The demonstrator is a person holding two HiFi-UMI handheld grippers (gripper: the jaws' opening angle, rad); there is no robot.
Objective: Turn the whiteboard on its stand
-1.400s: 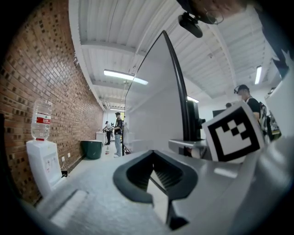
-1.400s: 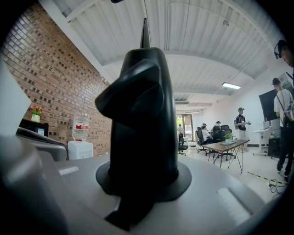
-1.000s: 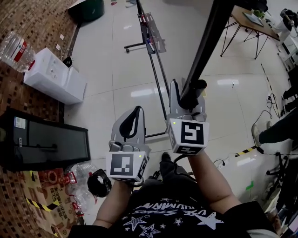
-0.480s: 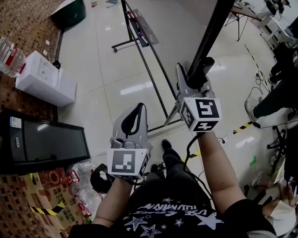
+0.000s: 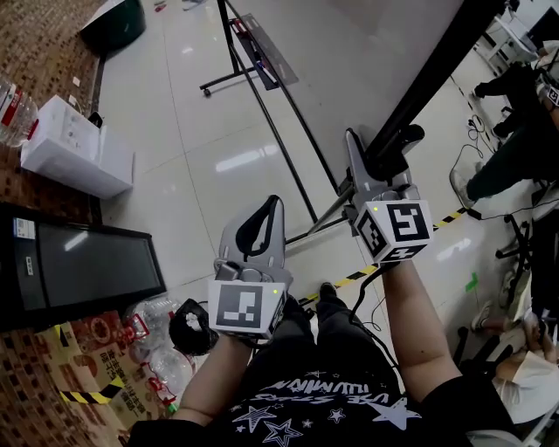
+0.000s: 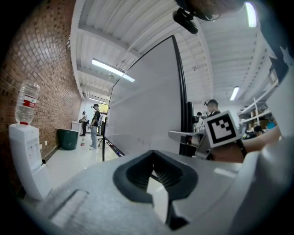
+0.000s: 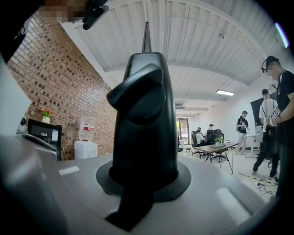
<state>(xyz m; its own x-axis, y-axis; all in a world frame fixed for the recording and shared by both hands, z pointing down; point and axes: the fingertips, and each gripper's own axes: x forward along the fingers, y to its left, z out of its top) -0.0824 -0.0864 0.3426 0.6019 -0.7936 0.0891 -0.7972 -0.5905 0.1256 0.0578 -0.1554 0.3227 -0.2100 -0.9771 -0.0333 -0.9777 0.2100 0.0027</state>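
Right gripper (image 5: pixel 383 148): fingers clamped on the black frame edge (image 5: pixel 437 79) of the whiteboard (image 5: pixel 367 52), which stands far and right of centre. Against the earlier frame, edge and gripper have swung right. Judged: turn under way, not finished. Left gripper (image 5: pixel 266 209): fingers together, empty, near left.

A glossy pale tiled floor (image 5: pixel 201 148) runs below me, mirroring the ceiling lights and crossed by a strip of yellow-and-black tape (image 5: pixel 345 281). On my left is a brick wall (image 6: pixel 41 69), with a white water dispenser (image 5: pixel 74 148), a dark green bin (image 5: pixel 113 22) and a black screen (image 5: pixel 79 271) along it. Overhead, tube lamps (image 6: pixel 112 70) hang under a white ribbed ceiling (image 7: pixel 197 50). Farther off stands a table (image 7: pixel 220 148) with chairs.
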